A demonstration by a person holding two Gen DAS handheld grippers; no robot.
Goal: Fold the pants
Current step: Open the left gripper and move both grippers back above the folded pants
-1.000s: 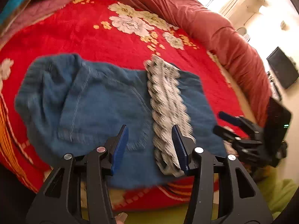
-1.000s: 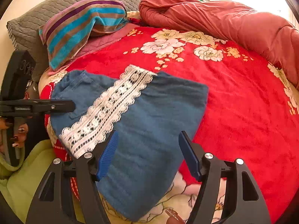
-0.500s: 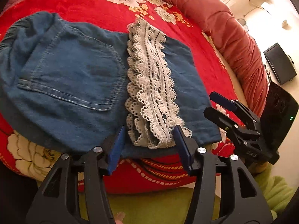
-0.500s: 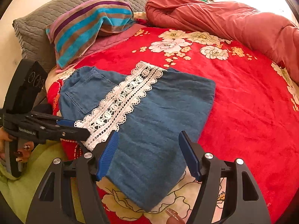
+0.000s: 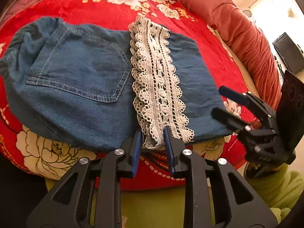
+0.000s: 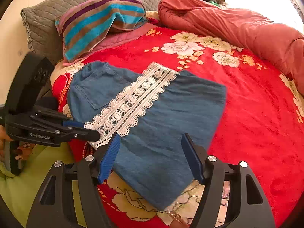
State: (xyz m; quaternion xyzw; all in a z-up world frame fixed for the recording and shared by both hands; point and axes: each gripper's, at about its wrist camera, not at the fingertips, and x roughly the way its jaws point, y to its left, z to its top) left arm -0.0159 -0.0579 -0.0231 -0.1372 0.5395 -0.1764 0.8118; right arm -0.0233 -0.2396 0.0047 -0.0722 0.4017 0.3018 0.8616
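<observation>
Blue denim pants (image 5: 79, 87) with a white lace band (image 5: 157, 87) lie folded on the red flowered bedspread (image 5: 106, 9); they also show in the right wrist view (image 6: 171, 117). My left gripper (image 5: 152, 134) has its jaws narrowed around the near end of the lace hem at the bed's edge; it shows from the side in the right wrist view (image 6: 91, 131). My right gripper (image 6: 150, 148) is open just above the near edge of the denim, holding nothing; it also shows in the left wrist view (image 5: 218, 100).
A rolled rust-red duvet (image 6: 237, 26) lies along the far side. A striped pillow (image 6: 100, 22) and a grey quilted pillow (image 6: 43, 19) sit at the head. Green fabric (image 5: 163, 205) hangs below the bed's near edge.
My left gripper moved in to the lace hem and its jaws narrowed around it. My right gripper stayed open and edged closer to the denim.
</observation>
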